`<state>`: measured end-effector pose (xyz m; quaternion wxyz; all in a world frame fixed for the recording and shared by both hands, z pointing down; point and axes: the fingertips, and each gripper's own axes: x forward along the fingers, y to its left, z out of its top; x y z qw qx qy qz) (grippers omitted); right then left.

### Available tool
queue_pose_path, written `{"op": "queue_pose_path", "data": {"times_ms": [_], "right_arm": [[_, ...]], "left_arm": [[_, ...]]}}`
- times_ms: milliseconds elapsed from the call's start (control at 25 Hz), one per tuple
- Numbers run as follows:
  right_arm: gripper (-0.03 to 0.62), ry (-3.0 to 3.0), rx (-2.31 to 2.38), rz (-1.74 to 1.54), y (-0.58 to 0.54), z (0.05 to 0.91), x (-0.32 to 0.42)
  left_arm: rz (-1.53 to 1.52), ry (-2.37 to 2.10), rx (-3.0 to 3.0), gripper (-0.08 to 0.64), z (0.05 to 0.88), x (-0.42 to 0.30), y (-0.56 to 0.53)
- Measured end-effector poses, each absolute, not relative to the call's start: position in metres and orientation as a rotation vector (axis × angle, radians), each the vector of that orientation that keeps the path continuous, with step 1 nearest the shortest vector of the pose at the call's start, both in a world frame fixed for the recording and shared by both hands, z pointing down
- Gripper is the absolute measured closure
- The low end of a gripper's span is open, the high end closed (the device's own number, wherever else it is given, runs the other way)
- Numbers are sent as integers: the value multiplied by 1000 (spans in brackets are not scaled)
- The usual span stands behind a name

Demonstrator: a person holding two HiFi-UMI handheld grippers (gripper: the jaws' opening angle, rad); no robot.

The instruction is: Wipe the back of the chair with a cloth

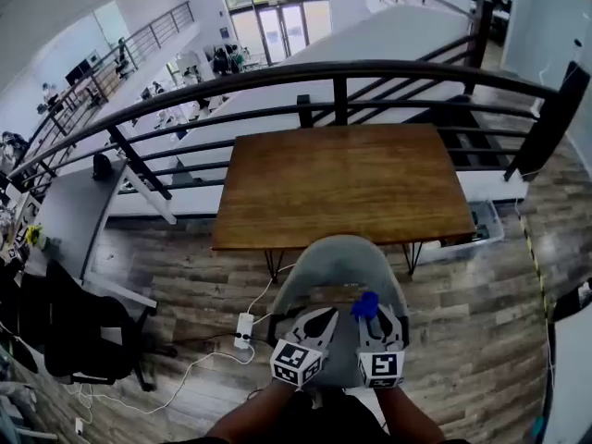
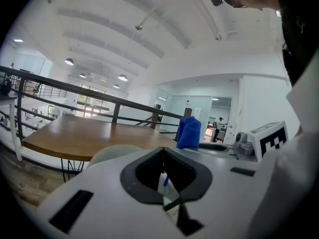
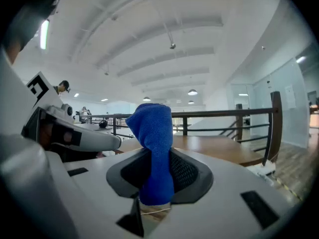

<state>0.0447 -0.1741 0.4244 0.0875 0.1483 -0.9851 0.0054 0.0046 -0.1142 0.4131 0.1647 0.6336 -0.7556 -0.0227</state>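
A grey chair (image 1: 335, 259) stands tucked under the near edge of a wooden table (image 1: 347, 181), with its back towards me. My right gripper (image 1: 371, 316) hovers over the seat just behind the chair back and is shut on a blue cloth (image 1: 364, 303). In the right gripper view the cloth (image 3: 152, 146) sticks up from between the jaws. Beside it on the left, my left gripper (image 1: 324, 316) has its jaws pressed together with nothing in them. The left gripper view shows the cloth (image 2: 189, 132) at the right and the pale chair back (image 2: 112, 152) low ahead.
A black metal railing (image 1: 342, 86) runs behind the table, with an open lower floor beyond it. A white power strip (image 1: 244, 329) and its cable lie on the wood floor left of the chair. A dark office chair (image 1: 79, 331) stands at the far left.
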Motion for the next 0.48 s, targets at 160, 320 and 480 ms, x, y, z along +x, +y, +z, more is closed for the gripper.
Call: {"op": "queue_pose_path", "data": {"times_ms": [160, 320, 480], "right_arm": [[491, -2974, 387, -40, -154, 398, 48], [491, -3000, 350, -49, -134, 384, 53], [491, -2993, 319, -81, -104, 376, 63]], "left_arm": [[-55, -2197, 1802, 552, 387, 1, -86], [-73, -2237, 1814, 552, 365, 1, -65], [-77, -2259, 1835, 552, 349, 9, -35]]}}
